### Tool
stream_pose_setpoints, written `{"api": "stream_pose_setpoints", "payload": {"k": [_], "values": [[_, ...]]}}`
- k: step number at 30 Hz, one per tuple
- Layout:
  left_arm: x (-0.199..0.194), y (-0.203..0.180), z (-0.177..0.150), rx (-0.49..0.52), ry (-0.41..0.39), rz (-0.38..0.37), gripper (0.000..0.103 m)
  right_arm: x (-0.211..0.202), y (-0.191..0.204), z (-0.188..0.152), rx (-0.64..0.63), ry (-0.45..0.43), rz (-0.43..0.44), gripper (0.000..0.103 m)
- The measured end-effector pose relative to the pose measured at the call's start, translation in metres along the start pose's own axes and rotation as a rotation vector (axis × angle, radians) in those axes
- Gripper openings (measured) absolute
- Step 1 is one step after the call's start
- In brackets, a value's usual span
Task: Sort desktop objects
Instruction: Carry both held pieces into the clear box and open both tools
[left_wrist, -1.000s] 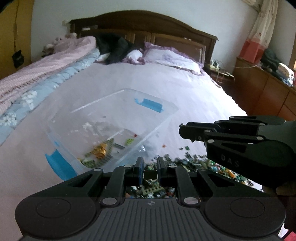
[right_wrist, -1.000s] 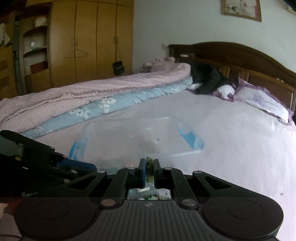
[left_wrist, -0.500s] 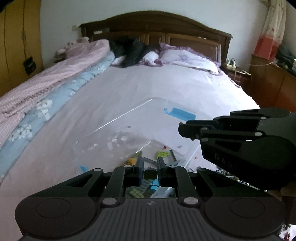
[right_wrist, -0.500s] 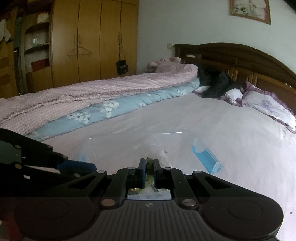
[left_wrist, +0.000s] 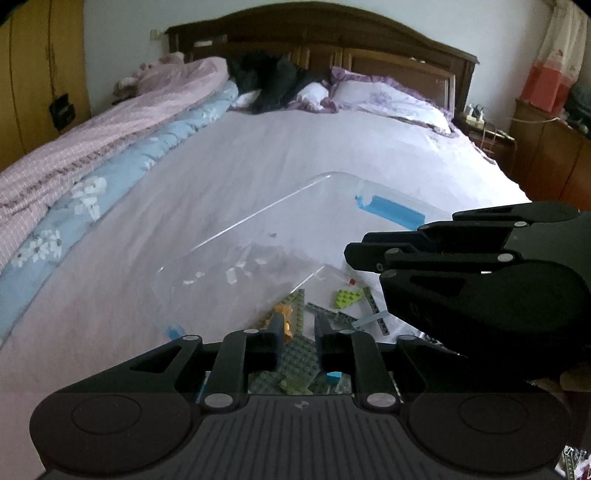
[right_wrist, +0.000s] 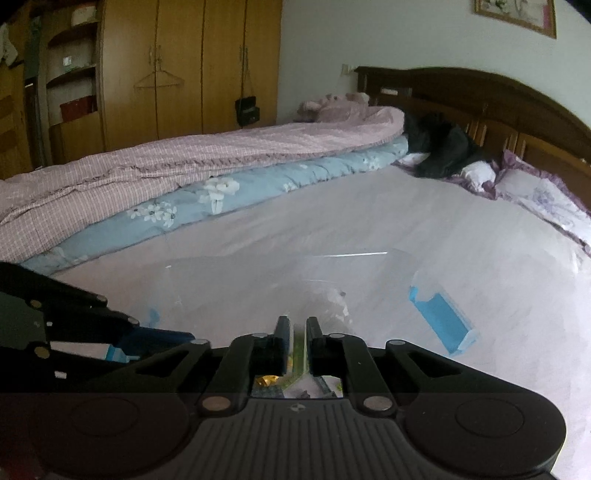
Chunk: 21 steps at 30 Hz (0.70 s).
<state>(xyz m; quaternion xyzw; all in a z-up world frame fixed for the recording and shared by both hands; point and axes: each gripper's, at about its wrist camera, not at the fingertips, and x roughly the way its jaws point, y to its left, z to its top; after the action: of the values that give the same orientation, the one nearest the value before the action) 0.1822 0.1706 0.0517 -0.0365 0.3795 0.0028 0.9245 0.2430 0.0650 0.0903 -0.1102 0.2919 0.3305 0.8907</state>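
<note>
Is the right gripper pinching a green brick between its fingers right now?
Touching. The right wrist view shows the right gripper with its fingers closed onto a thin green piece, no gap visible on either side.

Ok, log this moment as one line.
left gripper: open, over bricks | right gripper: shut on green piece | clear bin: on bed

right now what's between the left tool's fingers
In the left wrist view, the left tool is open over grey-green brick plates in the clear bin; nothing is gripped.

Dark wooden bed (left_wrist: 332, 37), yellow wardrobe (right_wrist: 184, 66), white walls.
</note>
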Motion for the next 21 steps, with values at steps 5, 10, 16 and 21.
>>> {"api": "stream_pose_setpoints", "payload": {"k": [5,10,16,21], "values": [[-0.017,0.001,-0.005,-0.012,-0.018,0.008,0.058,-0.009,0.002,-0.002,0.013,-0.021,-0.011,0.039],[-0.061,-0.006,-0.020,-0.050,-0.042,0.020,0.074,-0.055,0.009,-0.026,0.131,-0.088,-0.031,0.060],[-0.133,-0.032,-0.061,-0.072,-0.102,0.040,0.093,-0.119,0.019,-0.066,0.327,-0.186,-0.052,0.090],[-0.177,-0.048,-0.108,-0.069,-0.107,-0.004,0.097,-0.168,0.027,-0.099,0.477,-0.252,-0.078,0.095]]}}
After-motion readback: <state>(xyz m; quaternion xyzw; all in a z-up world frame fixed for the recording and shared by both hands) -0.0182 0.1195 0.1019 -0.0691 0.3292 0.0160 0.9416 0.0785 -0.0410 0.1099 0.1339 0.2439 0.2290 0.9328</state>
